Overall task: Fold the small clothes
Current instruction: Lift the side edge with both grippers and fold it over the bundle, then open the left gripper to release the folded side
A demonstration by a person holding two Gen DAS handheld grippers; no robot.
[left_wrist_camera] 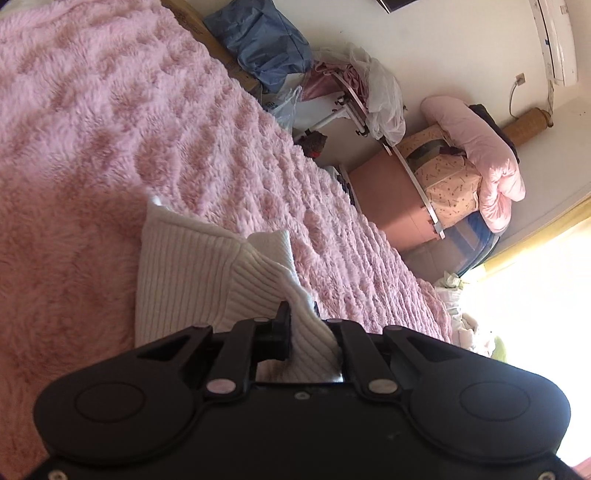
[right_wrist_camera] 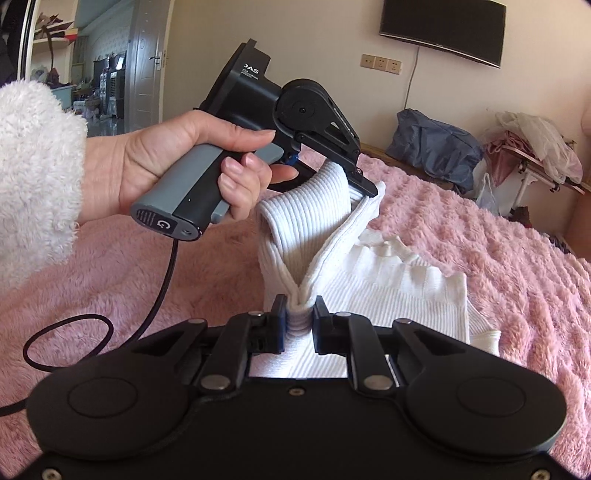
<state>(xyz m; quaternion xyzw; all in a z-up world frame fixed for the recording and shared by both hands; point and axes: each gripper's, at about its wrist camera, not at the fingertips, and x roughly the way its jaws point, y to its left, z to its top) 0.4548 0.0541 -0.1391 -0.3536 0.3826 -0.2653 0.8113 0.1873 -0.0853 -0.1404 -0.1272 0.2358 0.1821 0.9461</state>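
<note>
A white ribbed knit garment lies on a pink fluffy blanket. My right gripper is shut on a bunched edge of the garment, near me. My left gripper, held in a hand, is shut on another part of the garment and lifts it above the blanket, tilted downward. In the left wrist view the left gripper pinches the white garment, which hangs down toward the blanket; its right finger is mostly hidden by cloth.
A blue bag and a rack with plastic bags stand beyond the bed's far edge. A wall television hangs above. A black cable trails from the left gripper's handle. Stacked bedding stands by the wall.
</note>
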